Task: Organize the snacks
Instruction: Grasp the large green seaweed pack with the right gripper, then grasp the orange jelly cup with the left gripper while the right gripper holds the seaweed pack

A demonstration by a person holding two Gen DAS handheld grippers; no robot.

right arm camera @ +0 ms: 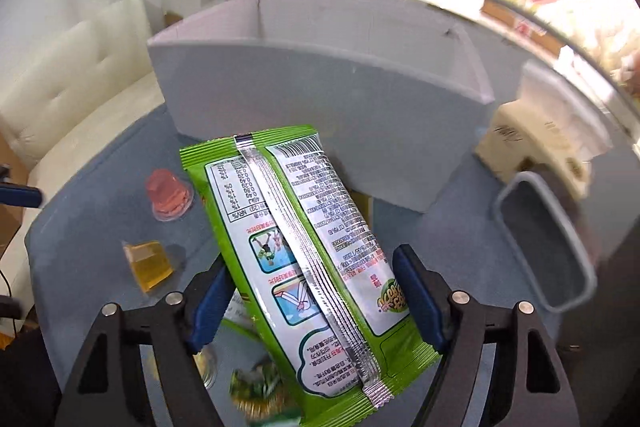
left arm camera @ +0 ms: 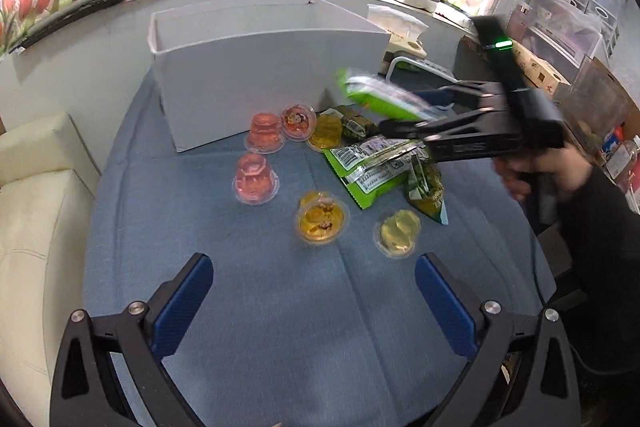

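My right gripper (right arm camera: pixel 316 291) is shut on a green snack packet (right arm camera: pixel 304 259), held above the blue table, its printed back up. The left wrist view shows that gripper (left arm camera: pixel 396 125) with the packet (left arm camera: pixel 380 95) raised near the right end of the white divided box (left arm camera: pixel 272 83). The box also stands ahead in the right wrist view (right arm camera: pixel 320 95). My left gripper (left arm camera: pixel 314 291) is open and empty over the near table. Red jelly cups (left arm camera: pixel 256 179), yellow jelly cups (left arm camera: pixel 320 217) and more green packets (left arm camera: pixel 372 167) lie between it and the box.
A cream sofa (left arm camera: pixel 36 211) is on the left. A grey tray (right arm camera: pixel 548 243) and a tissue pack (right arm camera: pixel 544 143) sit right of the box. Shelves with clutter (left arm camera: pixel 568 39) stand at far right. The blue tablecloth (left arm camera: pixel 280 299) covers the round table.
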